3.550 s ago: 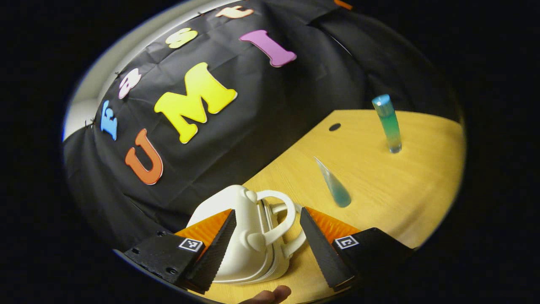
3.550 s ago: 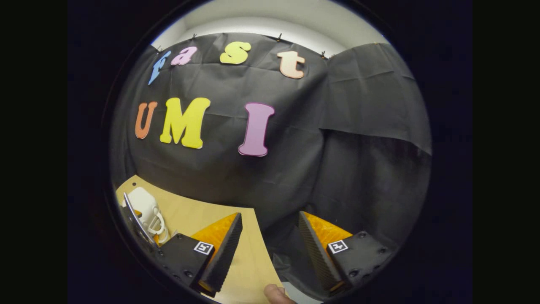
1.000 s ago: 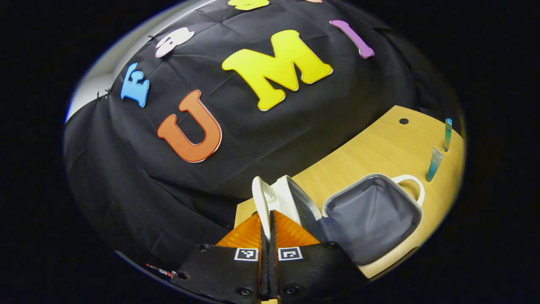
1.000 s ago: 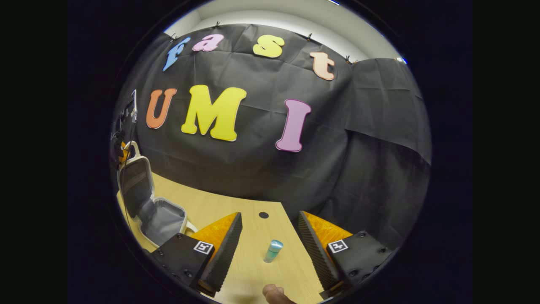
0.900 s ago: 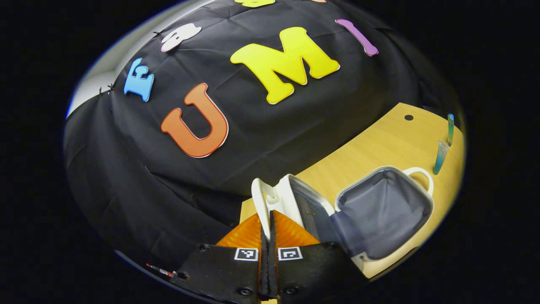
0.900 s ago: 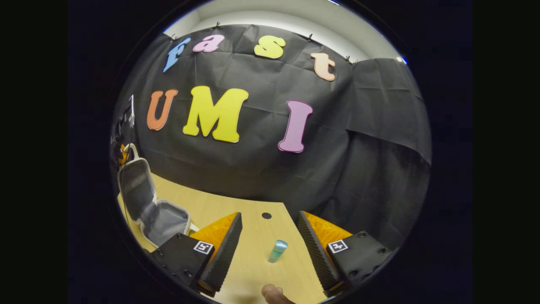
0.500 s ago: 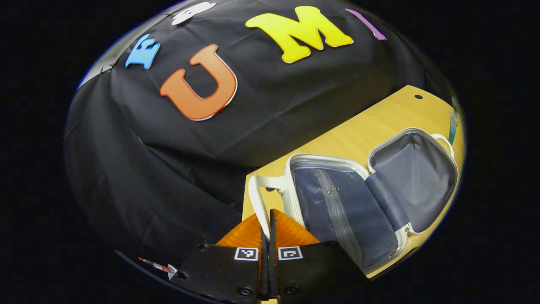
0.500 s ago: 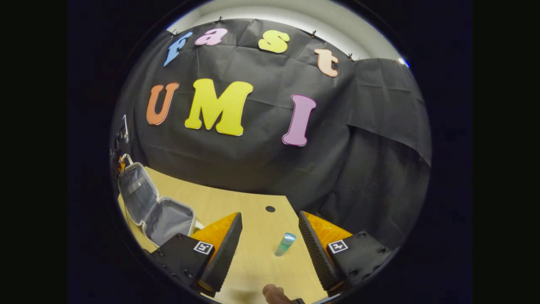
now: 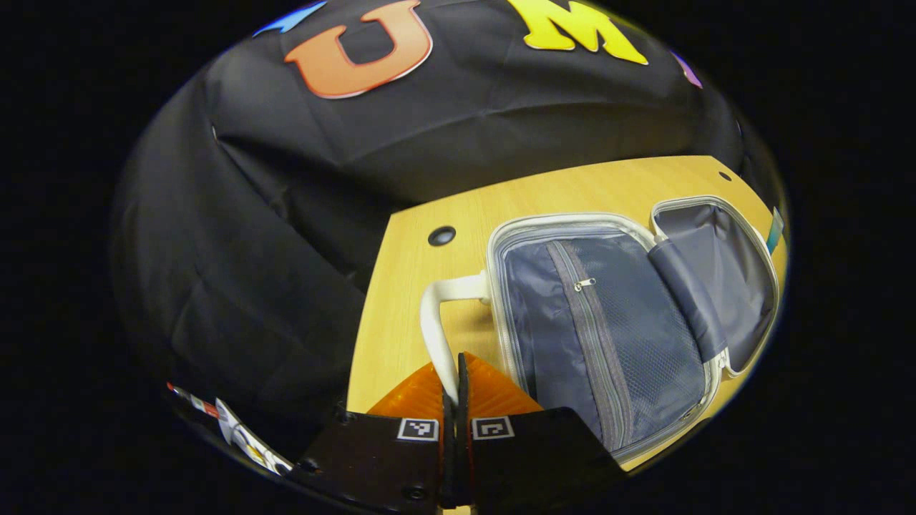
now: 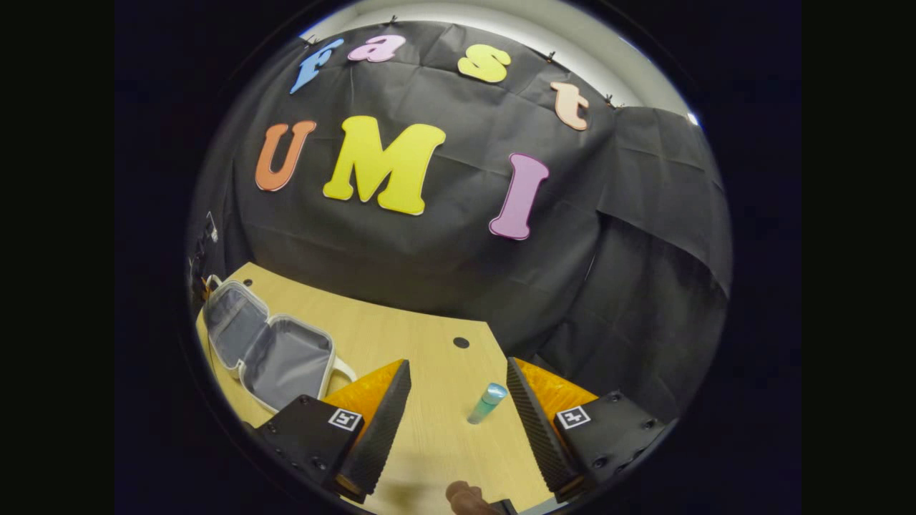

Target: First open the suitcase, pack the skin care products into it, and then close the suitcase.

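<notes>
Lying open on the bench (image 9: pixel 408 286), the suitcase (image 9: pixel 608 322) had its handle (image 9: pixel 436 322) pinched in your left hand-held gripper (image 9: pixel 456 372); beyond the suitcase, your right hand-held gripper (image 10: pixel 458 408) stood spread around the upright bottle (image 10: pixel 486 403), untouched.

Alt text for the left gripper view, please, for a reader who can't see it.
The left gripper, jaws shut on the white handle, holds the suitcase lying open on a wooden table, its grey lining and zipped mesh pocket showing.
</notes>
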Available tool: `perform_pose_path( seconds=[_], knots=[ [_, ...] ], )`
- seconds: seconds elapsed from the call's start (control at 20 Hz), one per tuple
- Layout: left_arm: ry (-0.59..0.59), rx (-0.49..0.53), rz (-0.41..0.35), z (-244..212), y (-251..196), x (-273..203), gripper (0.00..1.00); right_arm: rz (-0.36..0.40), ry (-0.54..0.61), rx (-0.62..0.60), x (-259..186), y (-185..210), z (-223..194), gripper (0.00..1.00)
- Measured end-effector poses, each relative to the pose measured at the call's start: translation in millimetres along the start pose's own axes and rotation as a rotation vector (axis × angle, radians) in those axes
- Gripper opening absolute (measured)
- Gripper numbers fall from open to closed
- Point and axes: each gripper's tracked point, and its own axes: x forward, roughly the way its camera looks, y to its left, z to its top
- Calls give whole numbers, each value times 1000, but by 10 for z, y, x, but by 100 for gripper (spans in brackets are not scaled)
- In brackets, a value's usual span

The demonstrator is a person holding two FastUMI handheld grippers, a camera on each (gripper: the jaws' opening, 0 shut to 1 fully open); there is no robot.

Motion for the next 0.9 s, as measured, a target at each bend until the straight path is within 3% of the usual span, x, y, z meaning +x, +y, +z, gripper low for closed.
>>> perform_pose_path(
  seconds=[0.3, 0.4, 0.55, 0.65, 0.8, 0.9],
  knots=[
    [87, -71, -61, -340, -94, 241, 6, -20, 34, -22, -45, -17, -150, 80],
    [80, -84, -29, -353, -58, 281, 13, -29, 36, -34, -65, -56, -194, 80],
    [56, -139, 25, -275, 67, 169, 53, -28, 20, -42, -55, -113, -224, 80],
    [20, -154, 66, -183, 75, 36, 57, -17, 22, -39, -17, -166, -266, 80],
    [-16, -194, 47, 27, -160, -244, 93, 6, 26, -16, 49, -284, -334, 80],
    [-37, -204, -6, 152, -522, -437, 96, 22, 25, 2, 79, -394, -369, 80]
  ],
)
